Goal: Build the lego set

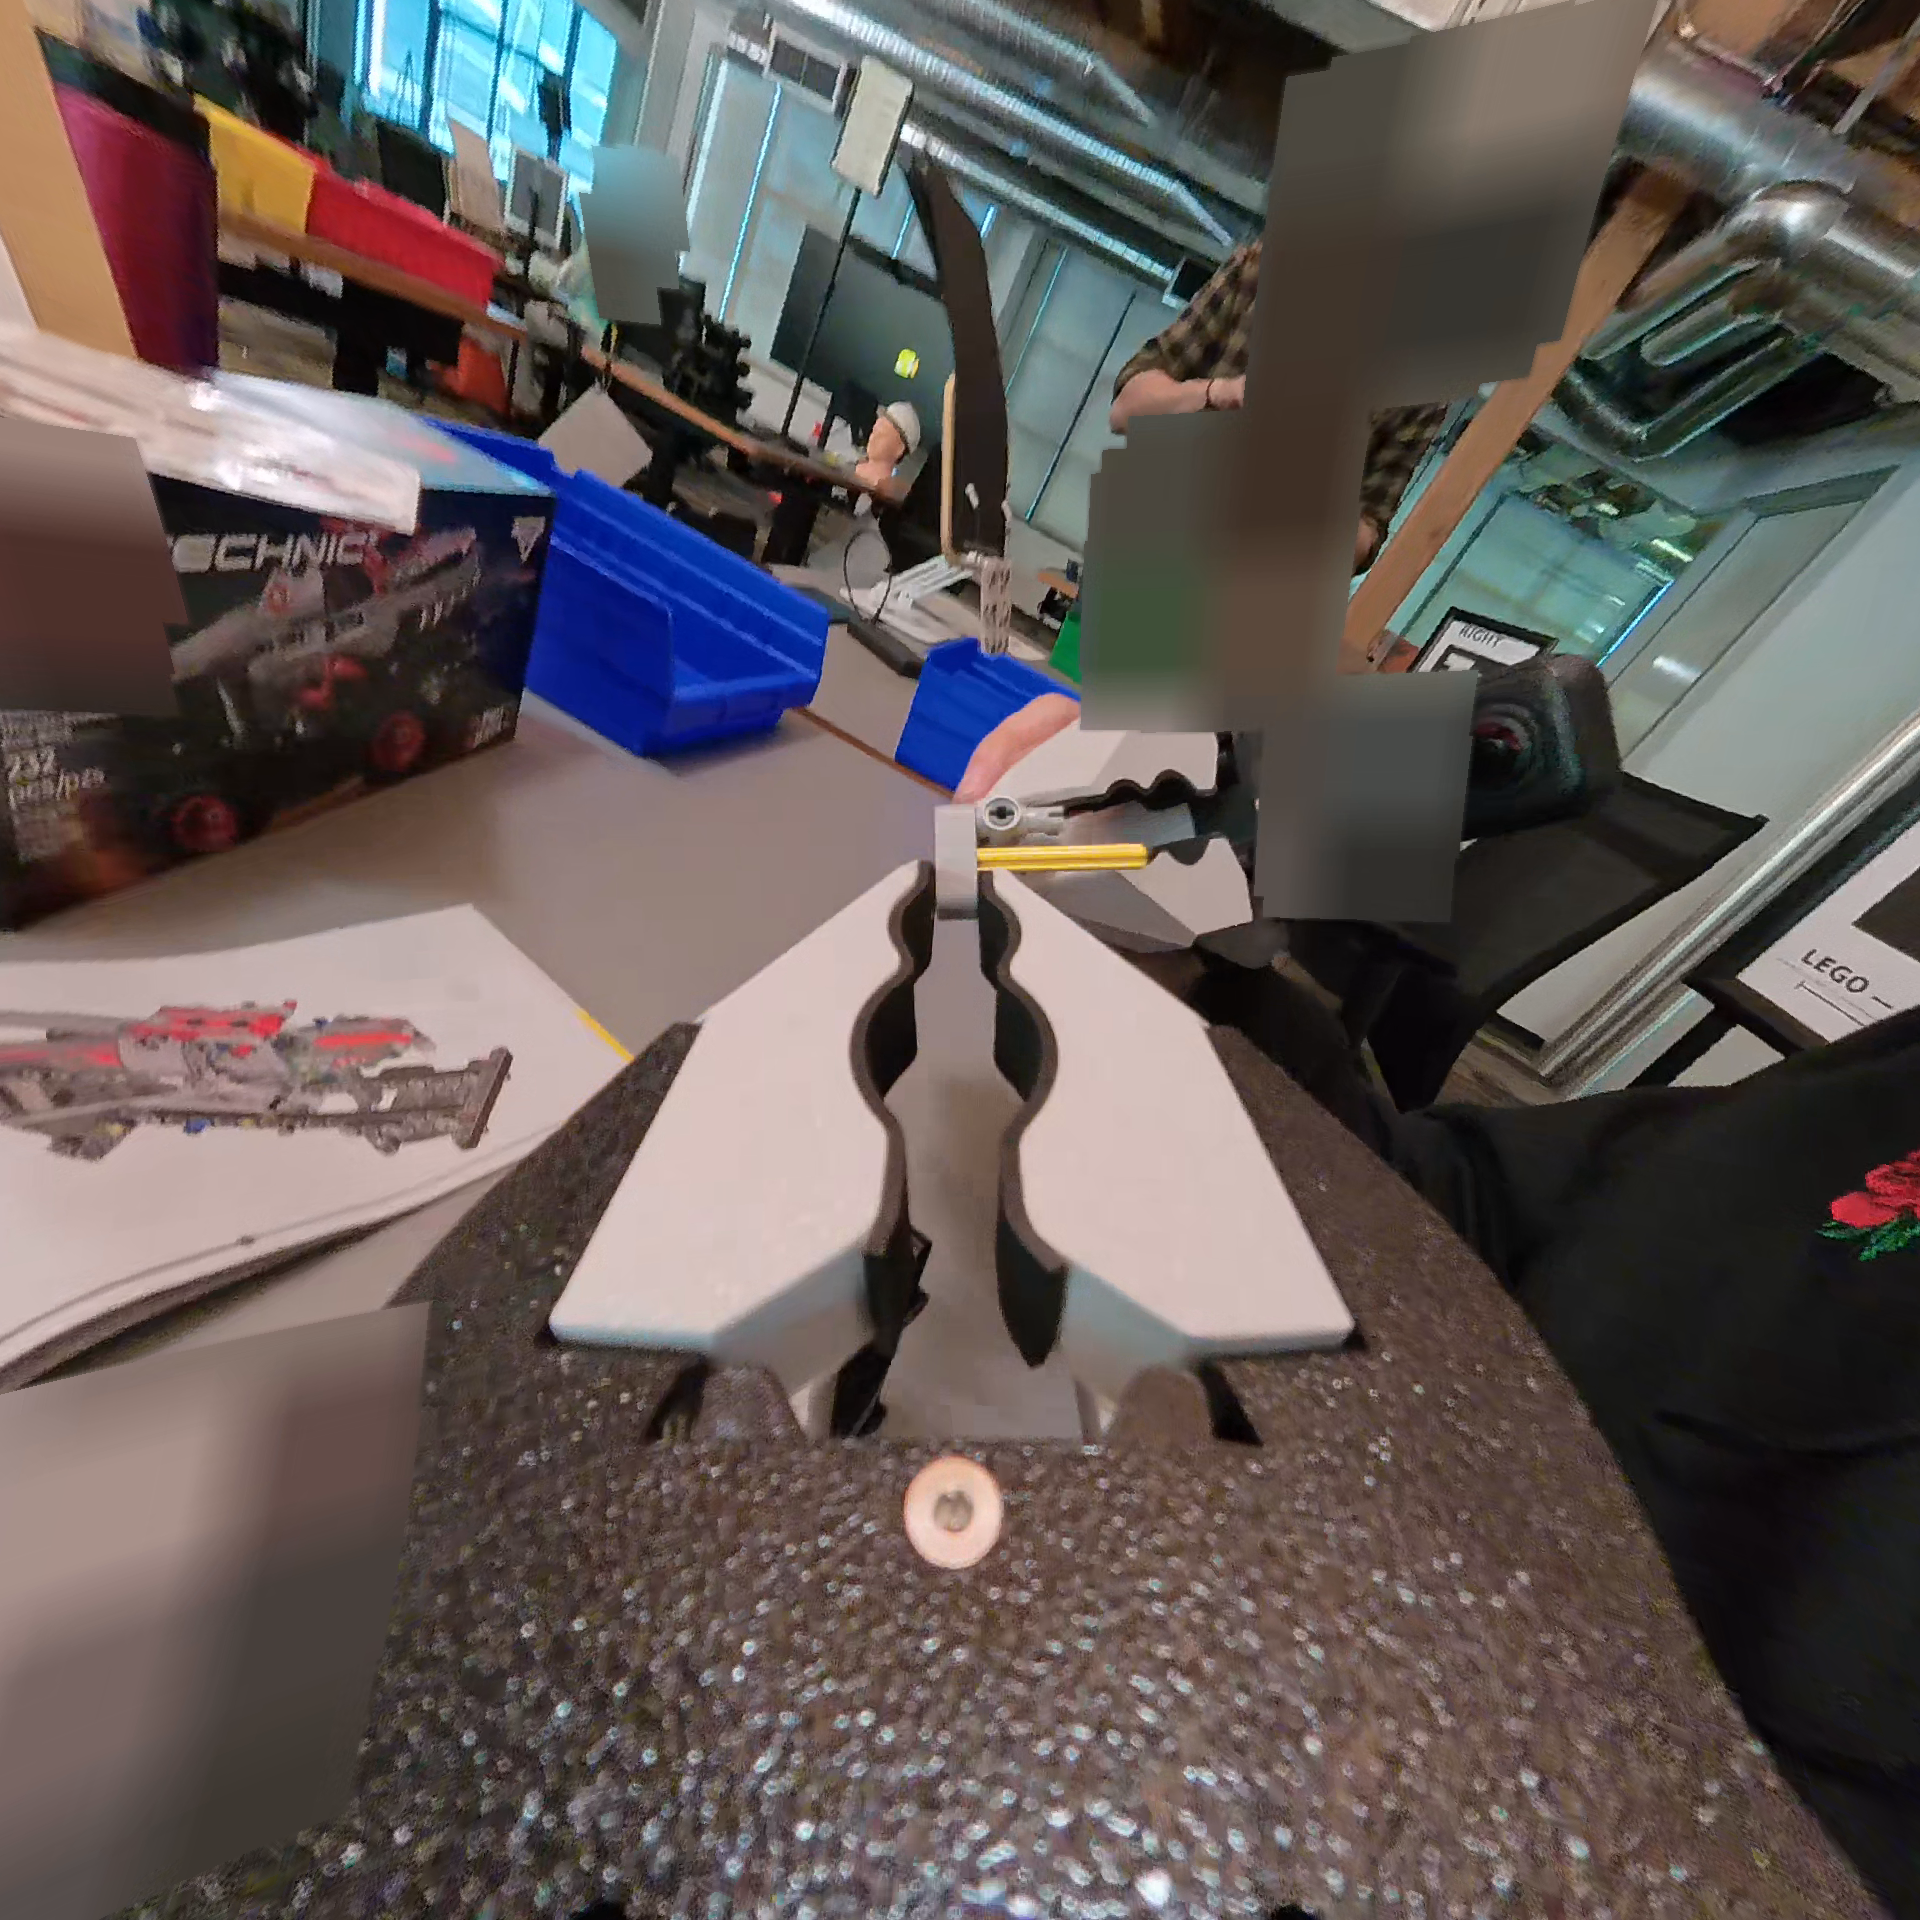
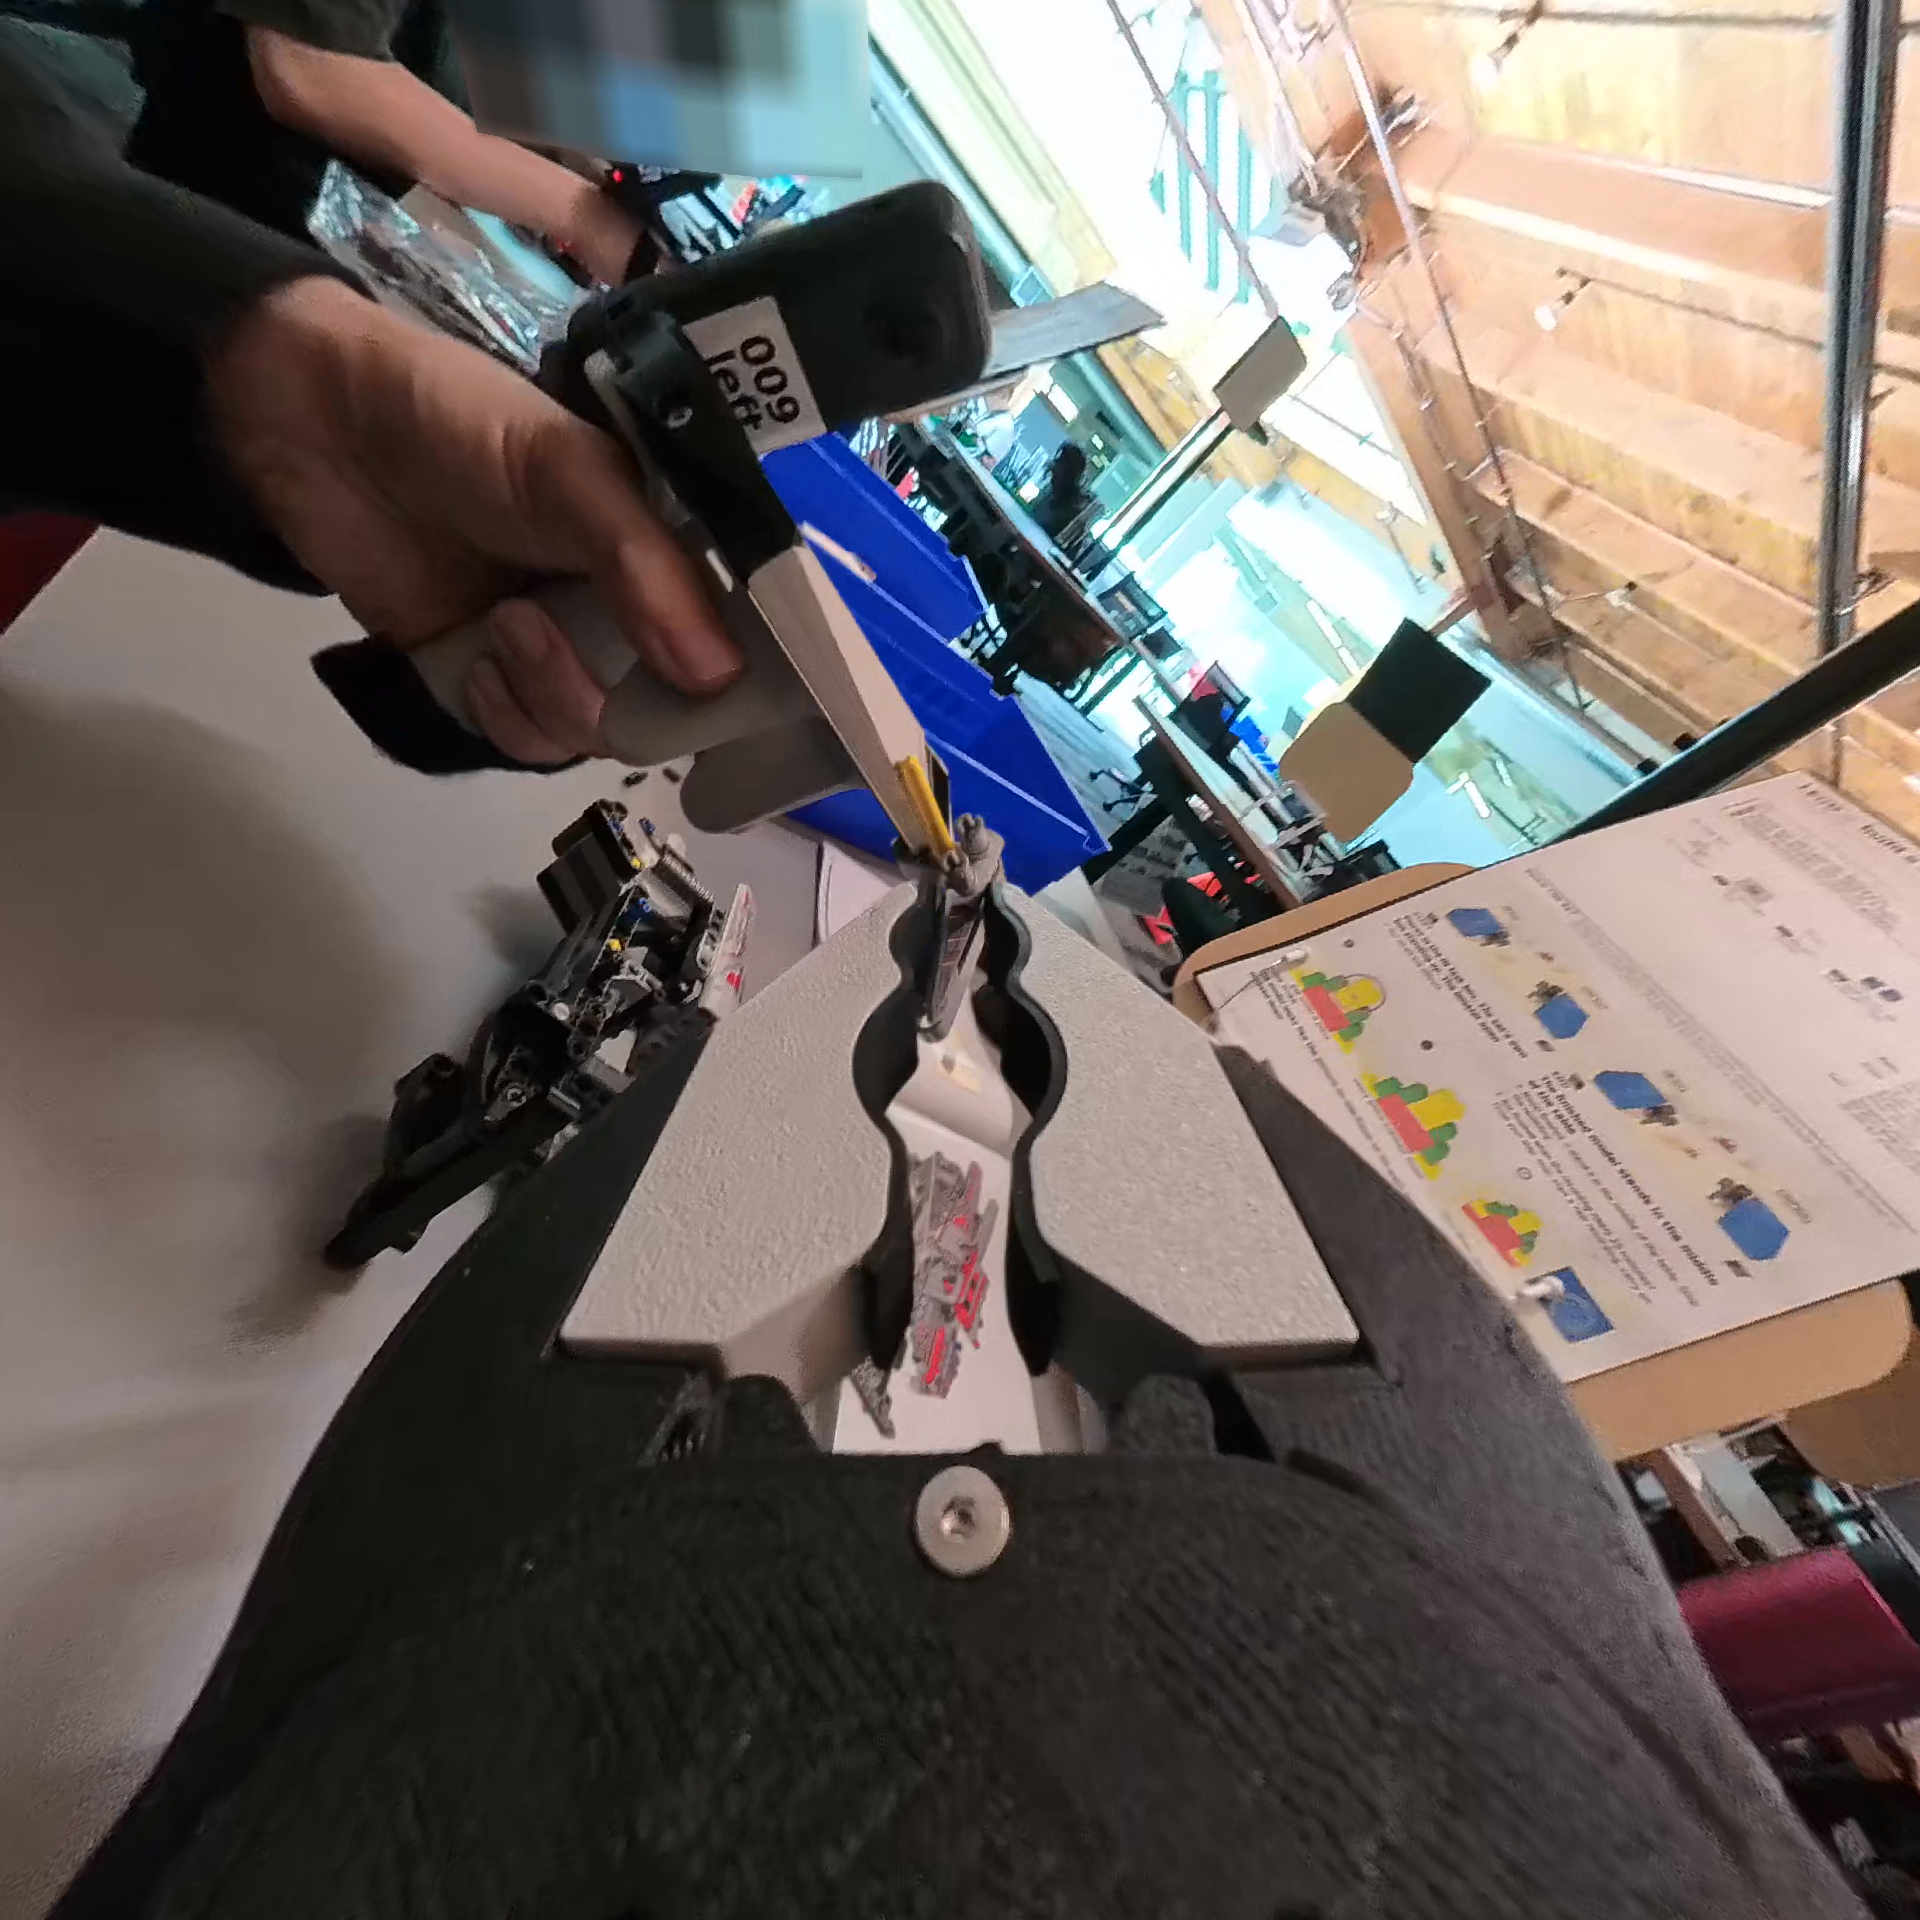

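My left gripper (image 1: 956, 894) is pinched narrow on a small grey block (image 1: 954, 868), clamped at the very fingertips and held up off the table (image 1: 644, 862). My right gripper (image 2: 951, 914) meets it tip to tip; its fingers are drawn close on a dark slim lego piece (image 2: 951, 961) that stands along the finger line. In the left wrist view that gripper comes in from the right, holding a grey connector (image 1: 1023, 818) with a round hole, and just below it a yellow axle (image 1: 1062, 857). The axle's long axis runs level, left to right, one end touching the grey block and the other back between the right gripper's fingers. Whether the axle is seated in the block or only resting against it, I cannot tell; the joint is small and partly hidden.

Both tips hang in open air above the table. Below to my left lies an open instruction booklet (image 1: 260, 1091), near the table edge. Farther back stand the lego box (image 1: 312, 644) and blue bins (image 1: 675, 634). In the right wrist view, the partly built black model (image 2: 582, 1029) rests on the table, well apart from the tips.
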The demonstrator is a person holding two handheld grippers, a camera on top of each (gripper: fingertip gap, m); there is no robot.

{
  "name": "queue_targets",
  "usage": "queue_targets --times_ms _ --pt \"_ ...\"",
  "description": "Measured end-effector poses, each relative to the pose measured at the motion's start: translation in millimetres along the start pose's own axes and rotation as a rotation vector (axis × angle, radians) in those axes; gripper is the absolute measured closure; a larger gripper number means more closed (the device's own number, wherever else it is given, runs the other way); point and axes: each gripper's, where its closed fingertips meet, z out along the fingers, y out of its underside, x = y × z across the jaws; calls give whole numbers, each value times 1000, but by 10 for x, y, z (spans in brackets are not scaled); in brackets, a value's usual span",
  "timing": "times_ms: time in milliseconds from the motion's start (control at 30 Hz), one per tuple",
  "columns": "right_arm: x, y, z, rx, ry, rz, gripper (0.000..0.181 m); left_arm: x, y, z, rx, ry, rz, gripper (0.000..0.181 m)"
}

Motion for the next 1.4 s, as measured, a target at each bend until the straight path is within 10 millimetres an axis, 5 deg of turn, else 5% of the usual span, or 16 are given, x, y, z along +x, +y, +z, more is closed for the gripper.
queue_targets --times_ms 167,333,567,833,1100,1400 --pt "-147 200 71 -94 -100 87 175 -170 236 -42 -152 -86 70 175" --pt "-410 514 152 -218 -277 412 176 -434 416 -174 -319 -227 228 171" --pt "-679 777 225 -316 -430 800 176 -570 619 -274 -497 -195 296 172" --pt "-641 938 285 -328 -429 812 176 -784 798 -318 -708 -167 416 173" --pt "-689 978 268 -351 -461 755 176 -804 1030 -278 -876 -73 462 169" --pt "-689 1005 278 -342 -453 761 176 -783 1051 -180 -893 -53 521 180"
